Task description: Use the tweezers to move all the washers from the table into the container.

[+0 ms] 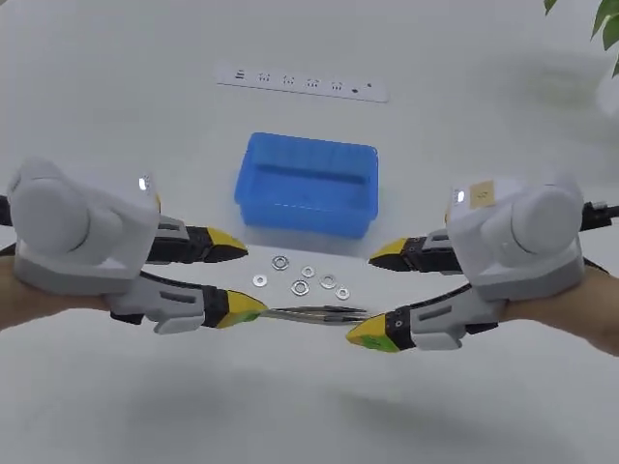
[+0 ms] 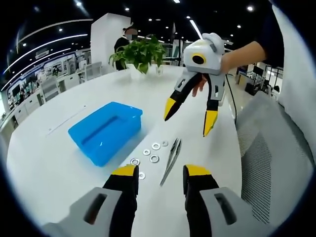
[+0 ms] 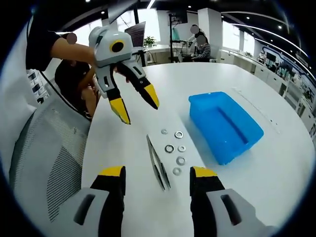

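On the white worktop (image 1: 464,126), which runs out of frame on all sides, the largest things in the head view are the two grippers, each with its hand cut off by the frame edge. The left gripper (image 1: 249,280) and the right gripper (image 1: 362,295) point inward at each other, and both have their yellow-tipped fingers spread wide with nothing between them. Behind them sits the blue container (image 1: 306,218). Its translucent walls make its floor hard to read from the head view. Farther back lies a blurred power strip (image 1: 302,83), and a few plant (image 1: 604,29) leaves are clipped by the top right corner. The tweezers (image 1: 314,313) lie flat on the worktop between the two lower fingers. In the head view both ends are covered by those fingertips, while each gripper view shows the full length in the gap between its own fingers. Six small washers (image 1: 300,287) lie loosely scattered on the worktop between the tweezers and the container, just beside the tweezers.
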Motion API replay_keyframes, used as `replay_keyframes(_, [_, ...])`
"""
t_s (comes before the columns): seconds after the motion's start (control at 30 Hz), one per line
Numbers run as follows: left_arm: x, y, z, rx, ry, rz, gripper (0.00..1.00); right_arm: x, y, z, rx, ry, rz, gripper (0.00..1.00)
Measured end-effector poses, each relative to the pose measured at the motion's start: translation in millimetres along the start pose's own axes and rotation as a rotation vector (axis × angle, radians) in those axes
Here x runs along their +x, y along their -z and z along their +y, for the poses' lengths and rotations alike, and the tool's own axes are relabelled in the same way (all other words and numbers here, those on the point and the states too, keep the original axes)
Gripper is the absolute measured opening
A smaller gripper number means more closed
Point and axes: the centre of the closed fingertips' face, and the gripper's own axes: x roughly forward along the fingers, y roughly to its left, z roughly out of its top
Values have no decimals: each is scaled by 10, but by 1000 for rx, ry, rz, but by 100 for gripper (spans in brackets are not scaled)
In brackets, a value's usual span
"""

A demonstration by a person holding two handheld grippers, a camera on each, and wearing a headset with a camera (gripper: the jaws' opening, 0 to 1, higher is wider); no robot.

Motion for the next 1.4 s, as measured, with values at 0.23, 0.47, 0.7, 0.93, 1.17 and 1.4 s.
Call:
replay_keyframes(0.23, [159, 38, -68, -17, 29, 11, 38, 136, -3, 39, 2, -42, 10, 45])
replay_keyframes(0.47, [239, 116, -5, -24, 26, 62, 34, 268, 45, 92, -12, -65, 39, 40])
replay_keyframes(0.7, [286, 219, -28, 9, 58, 115, 31, 389, 135, 52, -84, -59, 119, 32])
replay_keyframes(0.93, [378, 280, -69, 90, 101, 179, 30, 484, 174, 40, -136, -75, 174, 27])
replay_keyframes(1.17, [412, 301, -118, 142, 131, 209, 30, 478, 209, 45, -140, -84, 191, 24])
replay_keyframes(1.4, [436, 341, -114, 135, 129, 232, 28, 481, 213, -6, -126, -62, 202, 16])
